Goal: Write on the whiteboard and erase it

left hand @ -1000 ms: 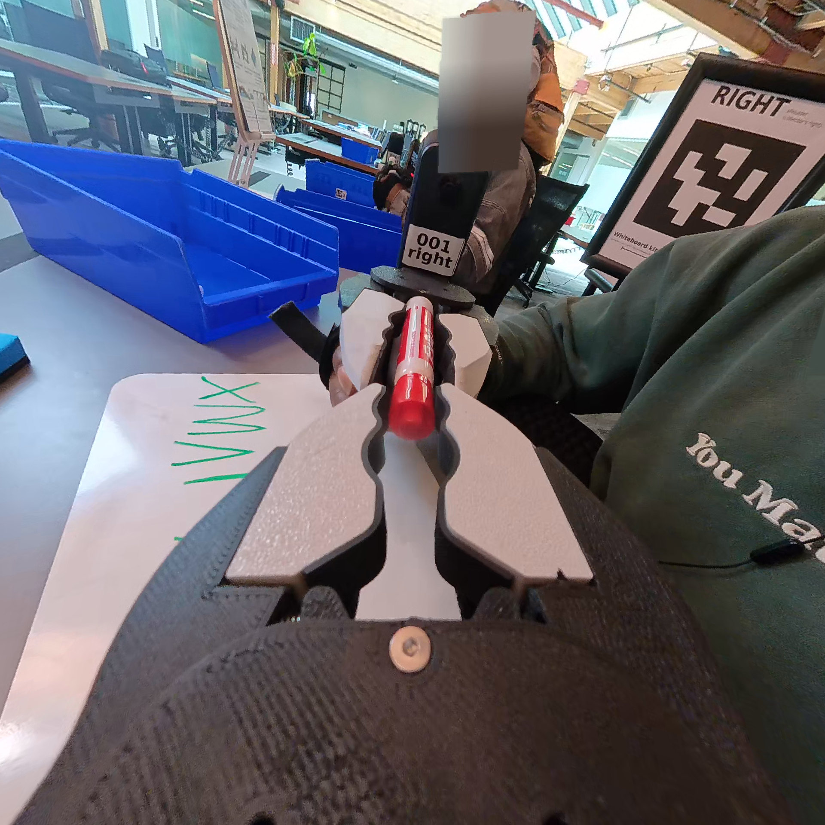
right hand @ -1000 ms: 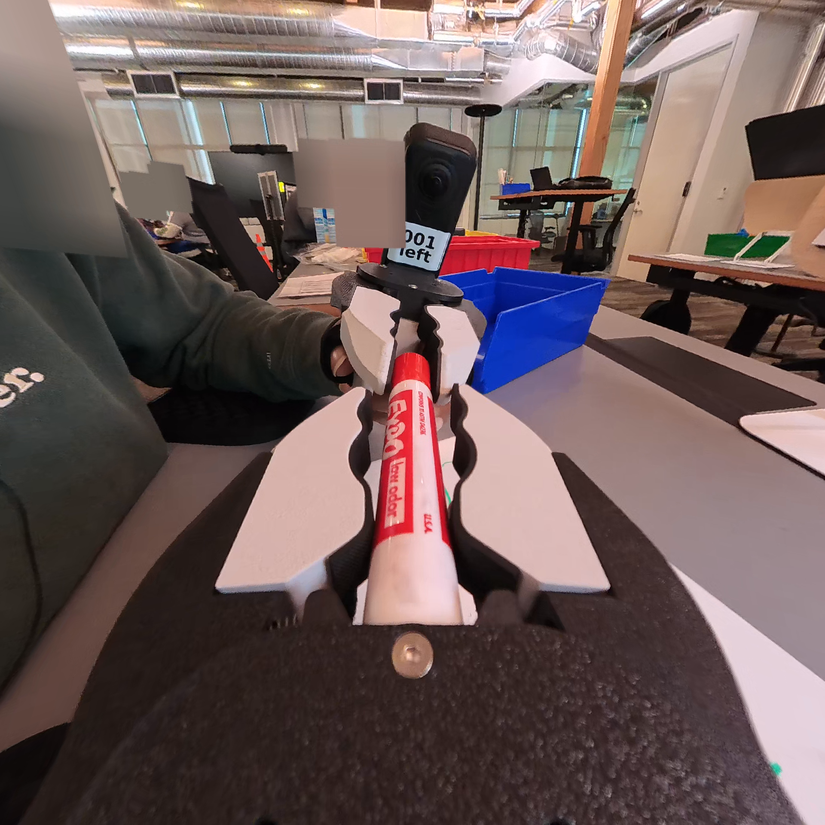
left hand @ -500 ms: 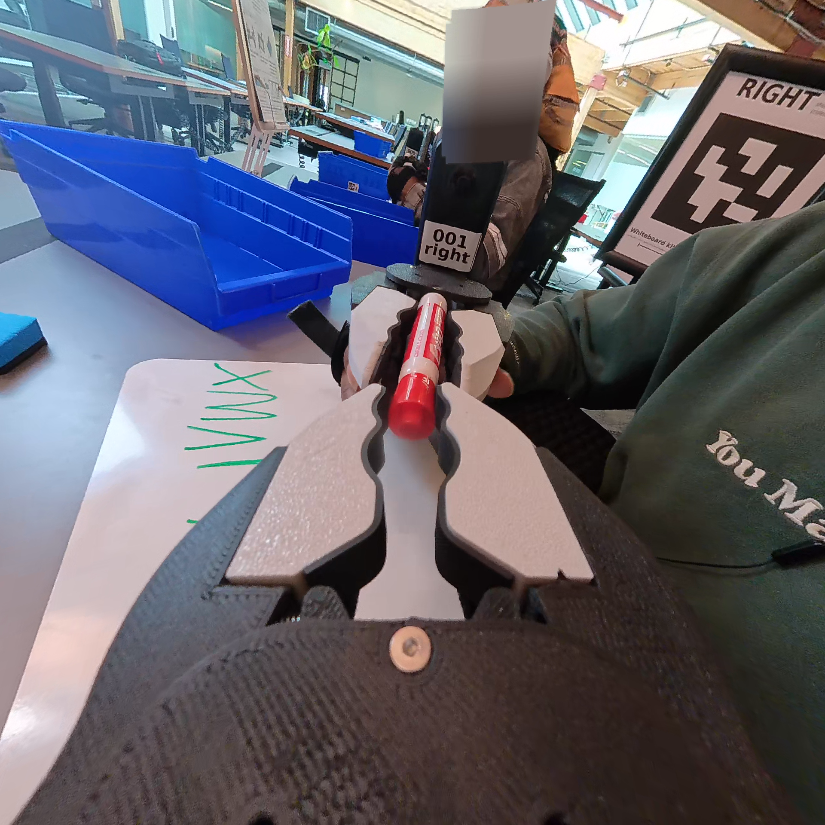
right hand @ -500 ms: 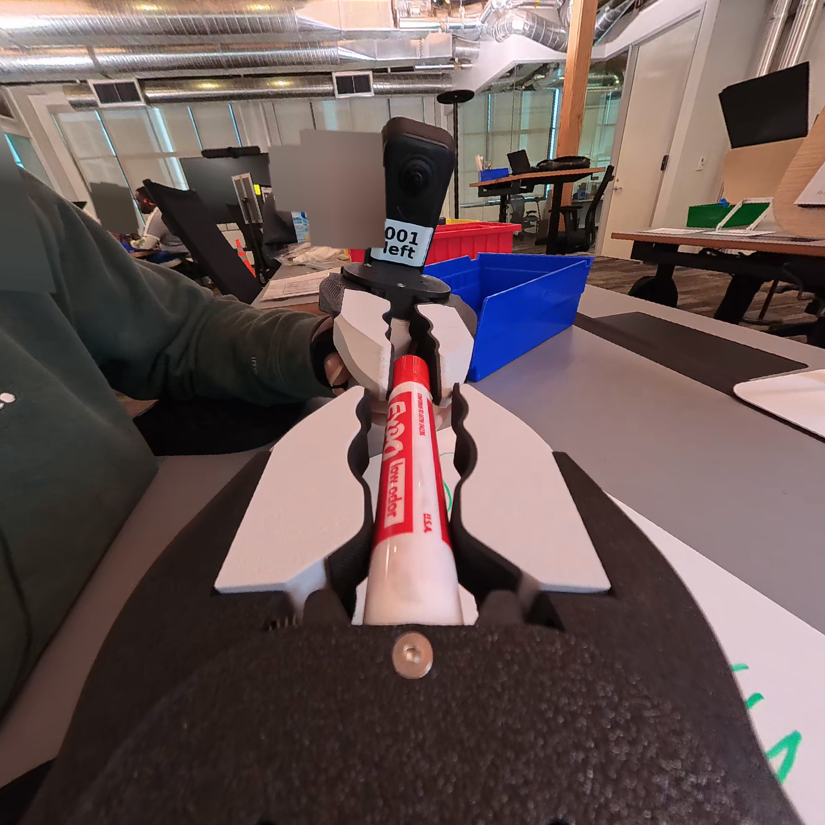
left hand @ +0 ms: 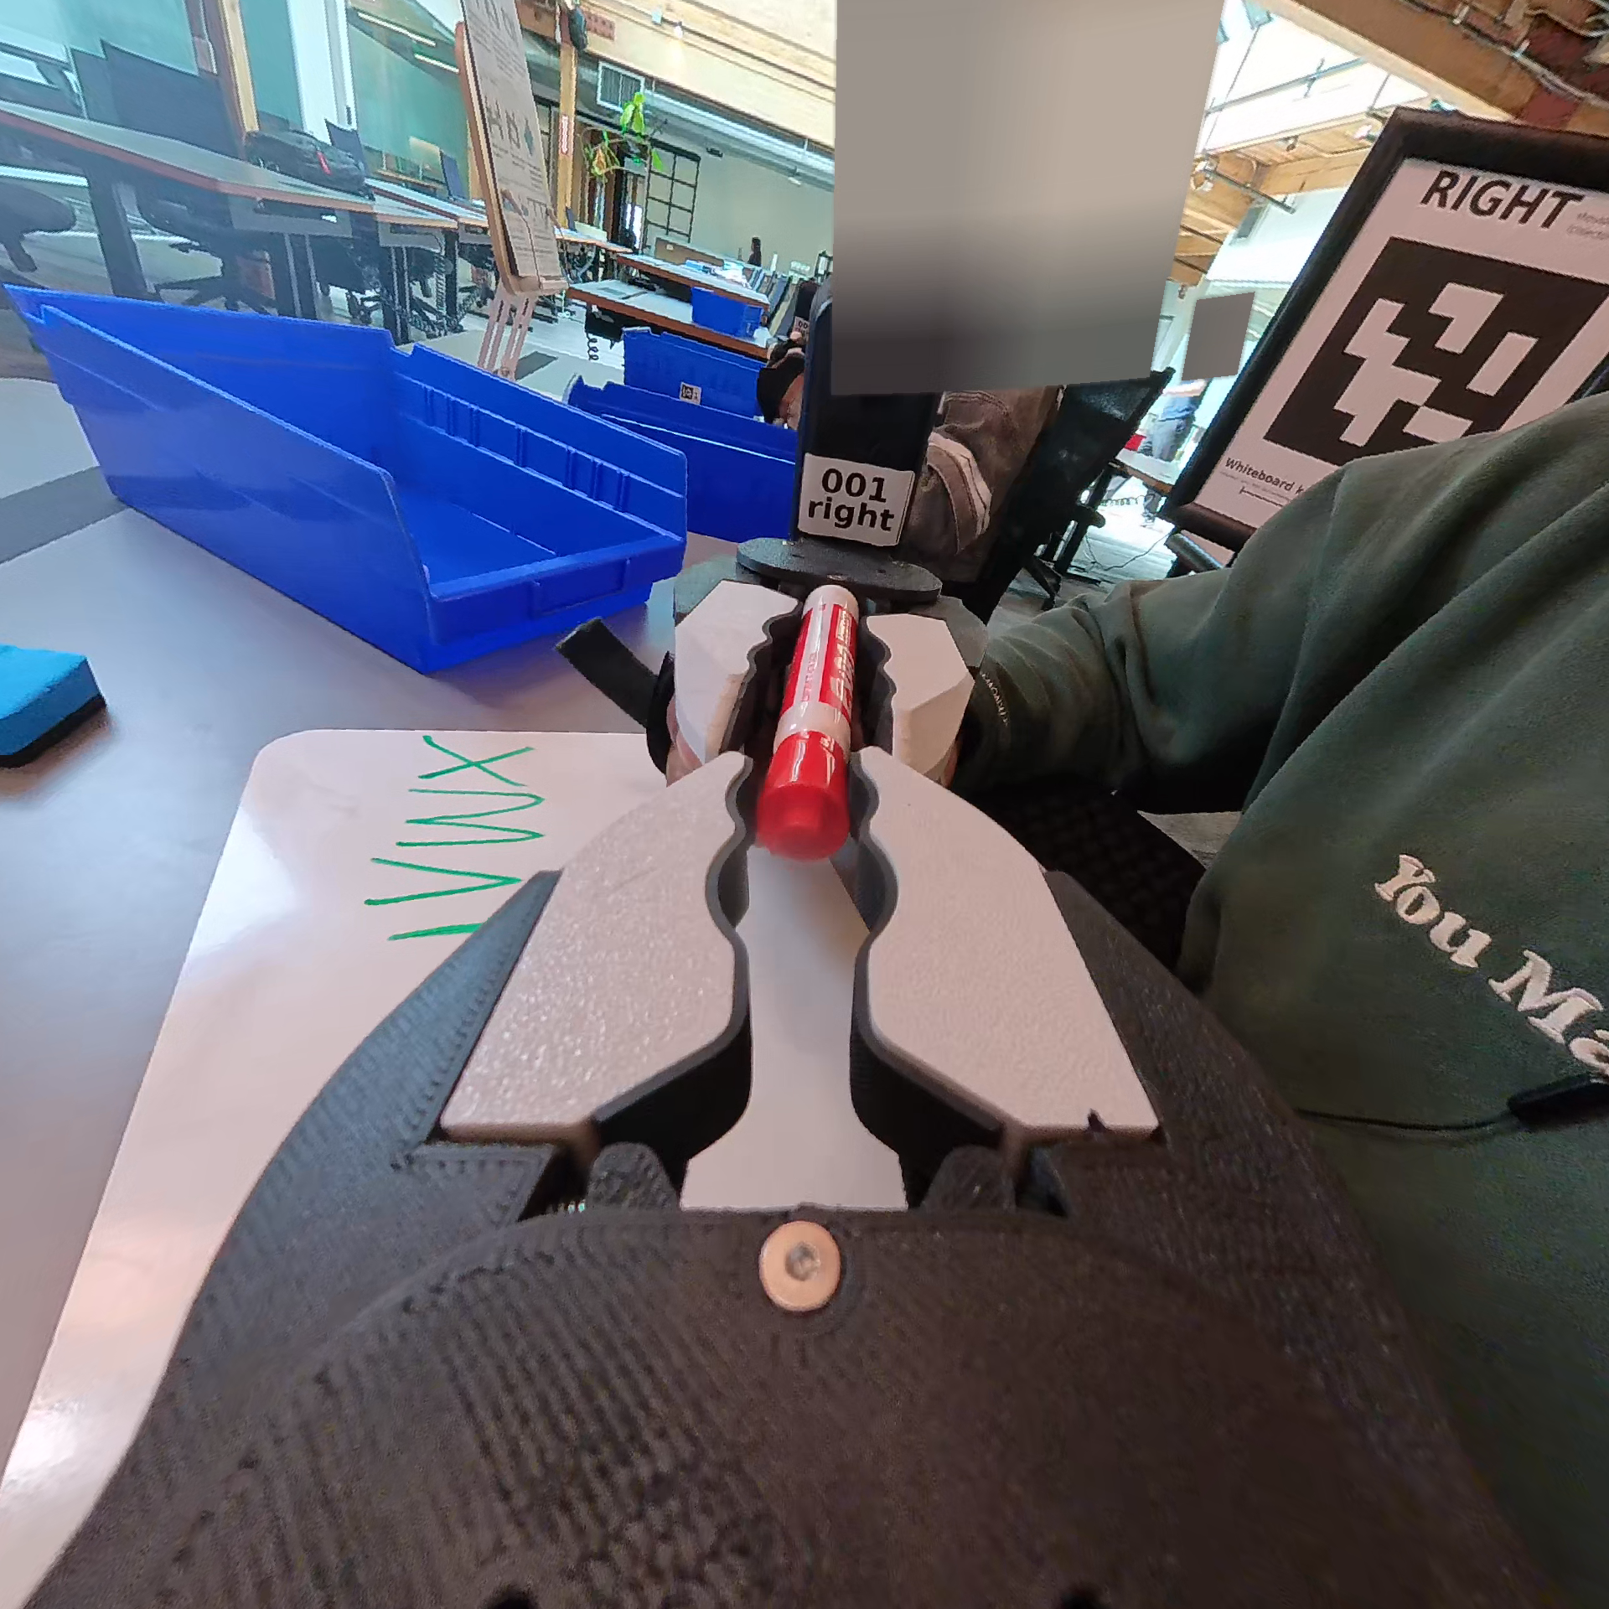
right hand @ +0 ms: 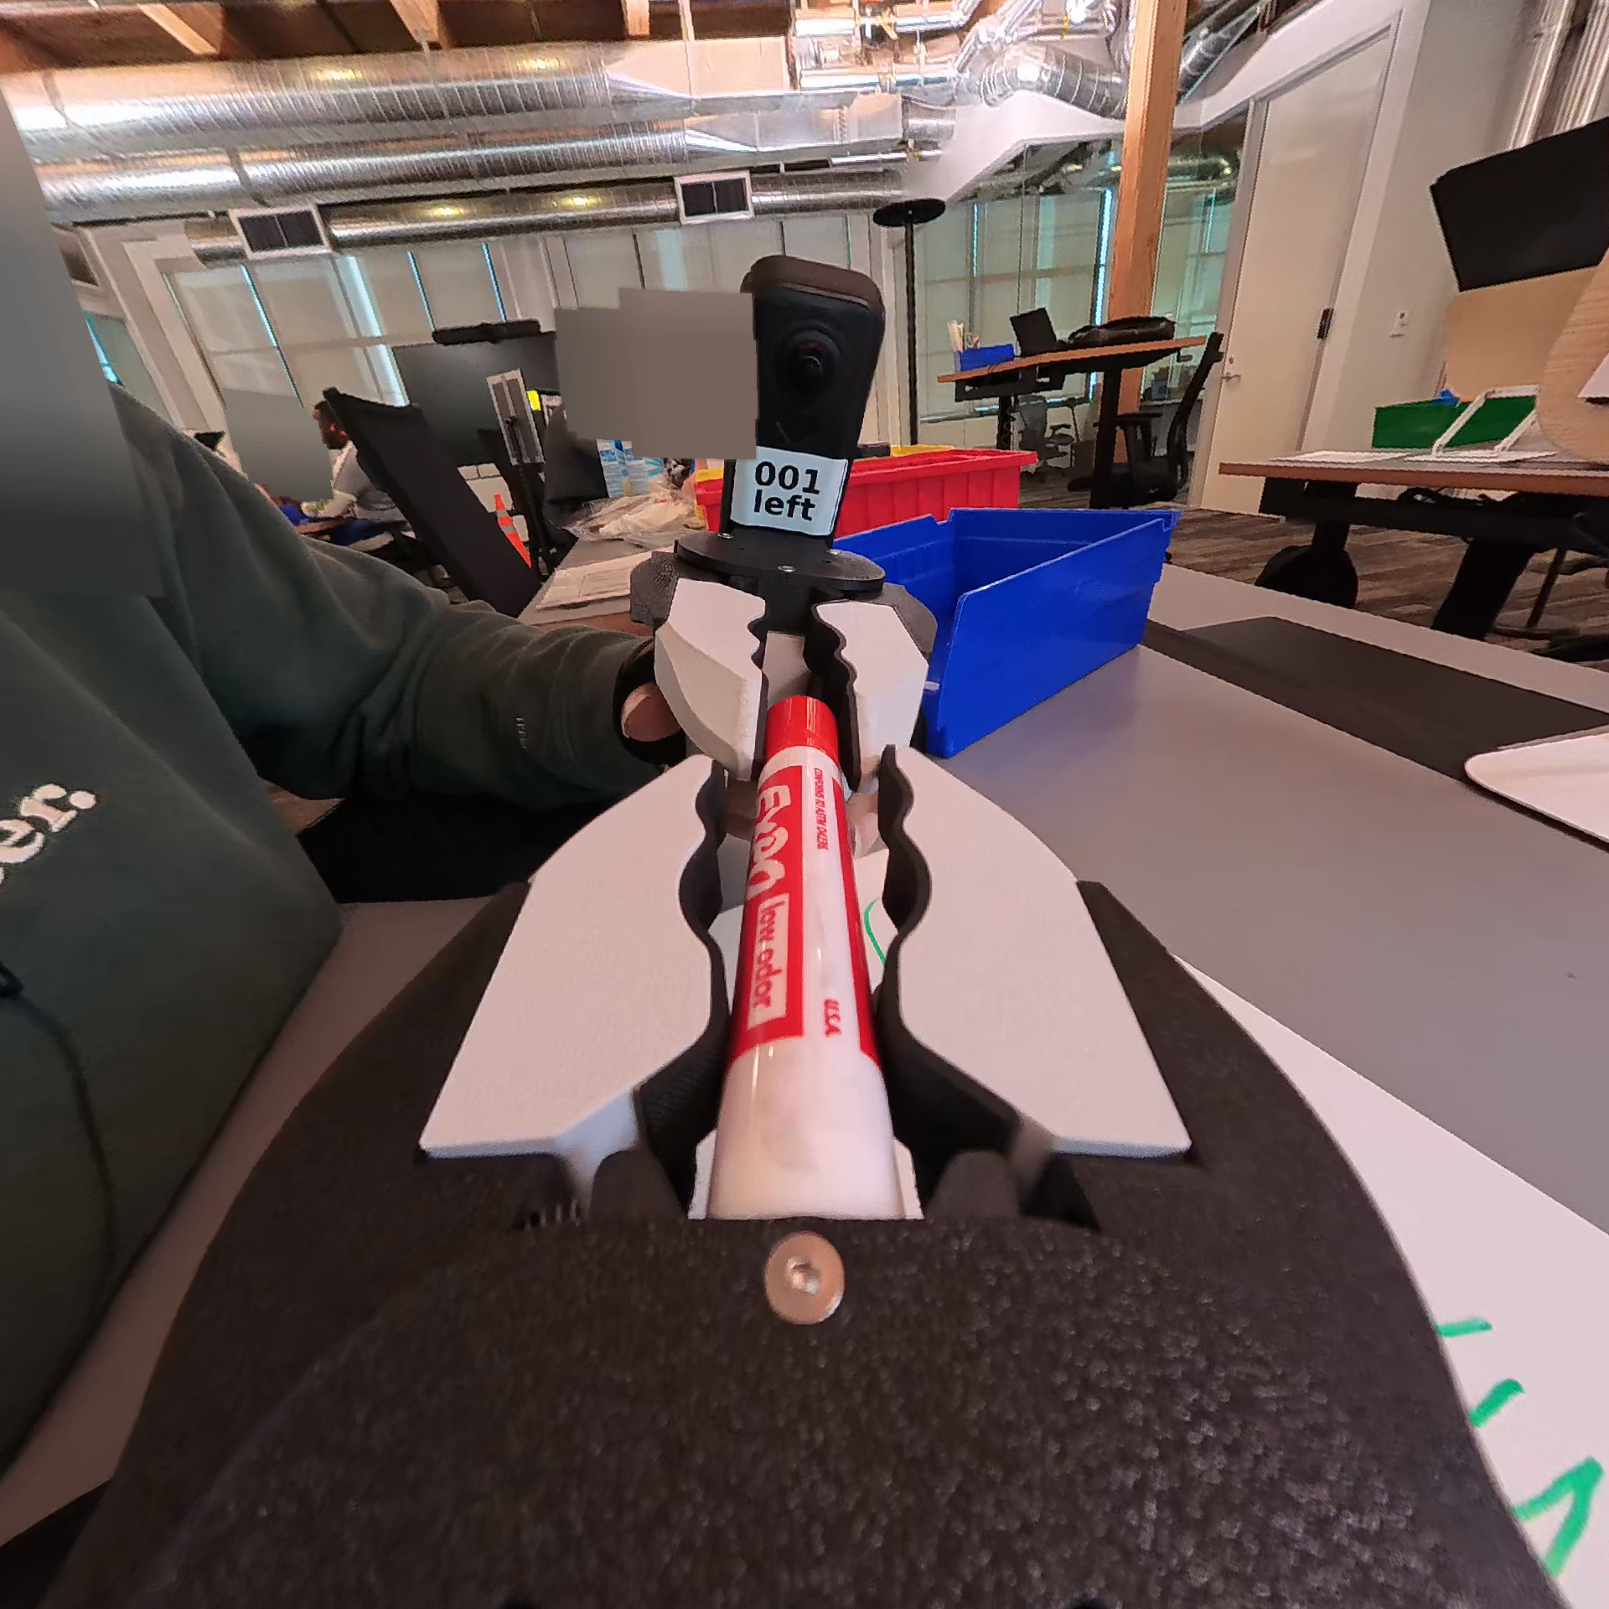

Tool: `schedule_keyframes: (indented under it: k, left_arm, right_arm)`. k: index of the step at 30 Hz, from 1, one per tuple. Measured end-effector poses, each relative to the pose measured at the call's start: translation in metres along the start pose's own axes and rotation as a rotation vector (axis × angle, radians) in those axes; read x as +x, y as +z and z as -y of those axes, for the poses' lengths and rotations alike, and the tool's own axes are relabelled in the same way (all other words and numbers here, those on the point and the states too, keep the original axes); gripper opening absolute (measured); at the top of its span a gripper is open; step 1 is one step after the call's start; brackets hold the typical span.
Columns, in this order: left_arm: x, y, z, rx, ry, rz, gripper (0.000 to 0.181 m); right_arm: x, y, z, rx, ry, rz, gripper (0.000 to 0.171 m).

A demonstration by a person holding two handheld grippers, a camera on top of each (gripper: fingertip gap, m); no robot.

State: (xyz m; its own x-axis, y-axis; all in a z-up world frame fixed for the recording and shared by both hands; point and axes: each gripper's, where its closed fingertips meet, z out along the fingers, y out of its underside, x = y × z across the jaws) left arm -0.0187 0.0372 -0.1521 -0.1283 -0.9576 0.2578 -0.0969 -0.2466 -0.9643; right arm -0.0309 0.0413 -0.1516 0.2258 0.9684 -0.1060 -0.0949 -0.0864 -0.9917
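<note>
— What is seen around the whiteboard [left hand: 287,958], and is anything in the way?

— The whiteboard is laid flat on the grey table [left hand: 131,871], with green marks [left hand: 470,836] drawn near its far end. A blue eraser [left hand: 39,705] is set on the table off the board's far left corner, apart from it. A framed sign [left hand: 1437,331] is stood up behind the person's green sleeve [left hand: 1219,679]. Much of the board is hidden by the two gripper bodies.

— And the marker?

— The red marker [right hand: 805,975] is clamped along the fingers of the right gripper [right hand: 805,784]. Its red cap [left hand: 797,810] is reached between the tips of the left gripper [left hand: 797,814], whose fingers are set narrowly apart beside the cap; whether they are pressed on it cannot be told.

— What of the containers?

— A long blue bin [left hand: 366,514] is placed beyond the board; nothing is seen in the visible part of it. More blue bins [left hand: 696,435] are lined up behind. A red bin [right hand: 940,488] is seen farther off; its contents cannot be told.
</note>
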Motion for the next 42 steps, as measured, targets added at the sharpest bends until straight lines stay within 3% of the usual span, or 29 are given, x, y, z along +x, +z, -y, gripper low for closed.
schedule_keyframes:
  k: [16, 34, 42]
  left_arm:
    - [-0.002, 0.0, -0.003, -0.013, 0.037, 0.023, 0.019]
    - [0.01, -0.004, 0.026, 0.045, 0.007, -0.055, 0.019]
    - [0.032, -0.004, 0.049, 0.117, 0.114, -0.05, 0.018]
  right_arm:
    - [0.001, 0.0, -0.004, 0.033, 0.036, 0.027, 0.034]
    - [-0.007, 0.002, 0.024, 0.04, 0.008, 0.02, 0.033]
    - [-0.025, -0.002, 0.05, 0.061, -0.085, 0.07, 0.032]
